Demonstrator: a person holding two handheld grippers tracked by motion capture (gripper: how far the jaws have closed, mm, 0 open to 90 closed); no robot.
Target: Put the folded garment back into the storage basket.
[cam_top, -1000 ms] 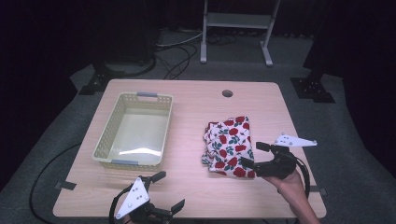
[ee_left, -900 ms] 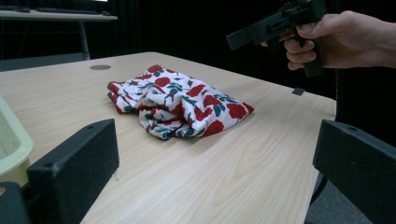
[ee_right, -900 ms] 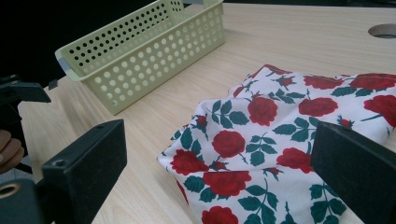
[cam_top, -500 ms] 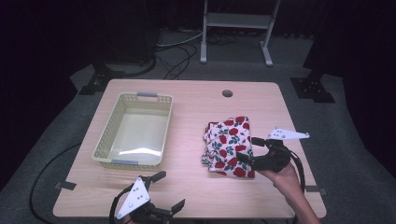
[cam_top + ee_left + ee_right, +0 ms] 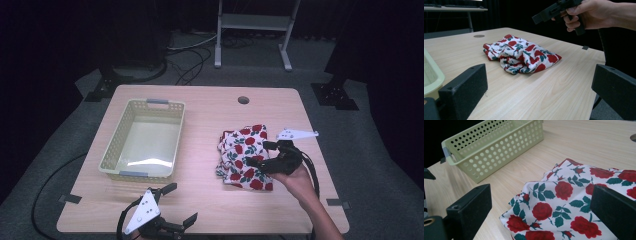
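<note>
I held my right gripper (image 5: pixel 266 156) with its jaws spread wide, poised over the near right edge of a crumpled cloth (image 5: pixel 245 156), white with red roses and green leaves, which lay on the right half of the wooden table (image 5: pixel 210 107). It looked light, soft and limp, likely to sag and unfold when lifted, so I judged a thick bunched fold near its edge the best place to pinch. My left gripper (image 5: pixel 172 206) waited open at the table's near edge, well apart from the cloth. The high view showed the empty pale green basket (image 5: pixel 116 144) to the cloth's left. The left gripper view showed the cloth's heaped, layered folds (image 5: pixel 520 54) from the side, while the right gripper view showed the printed fabric (image 5: pixel 574 205) close between its jaws.
</note>
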